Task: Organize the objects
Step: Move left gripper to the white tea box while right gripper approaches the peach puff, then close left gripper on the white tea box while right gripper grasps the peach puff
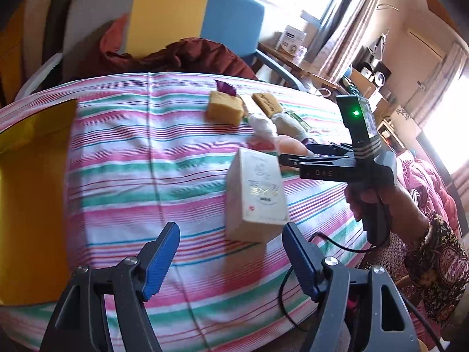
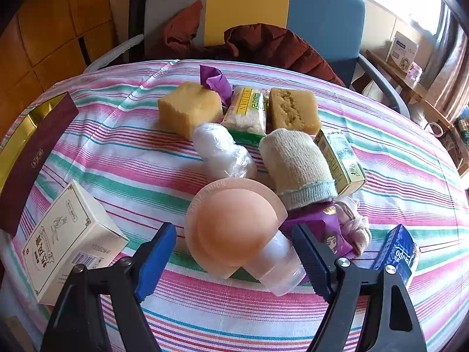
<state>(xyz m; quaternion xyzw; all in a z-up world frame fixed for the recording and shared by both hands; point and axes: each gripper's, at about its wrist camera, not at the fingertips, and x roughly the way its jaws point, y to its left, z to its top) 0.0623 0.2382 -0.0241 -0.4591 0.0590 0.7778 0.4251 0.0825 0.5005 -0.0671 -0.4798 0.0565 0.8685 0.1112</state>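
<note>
A cream carton box (image 1: 256,196) stands on the striped tablecloth just ahead of my open, empty left gripper (image 1: 231,240); it also shows at the left of the right wrist view (image 2: 69,240). My right gripper (image 2: 234,249) is open around a clear bottle with a peach cap (image 2: 234,228) that lies on its side, the fingers not touching it. From the left wrist view the right gripper (image 1: 285,158) reaches in from the right. Behind the bottle lie a cling-wrapped bundle (image 2: 222,151), a rolled sock (image 2: 296,167), two sponge cakes (image 2: 189,108), a snack pack (image 2: 249,108) and a green box (image 2: 341,160).
A maroon and gold box (image 2: 29,152) stands at the table's left edge, its gold inside visible in the left wrist view (image 1: 32,202). A purple packet (image 2: 322,228) and a blue packet (image 2: 397,253) lie by the right fingers. A chair (image 2: 263,8) with a brown jacket stands behind the table.
</note>
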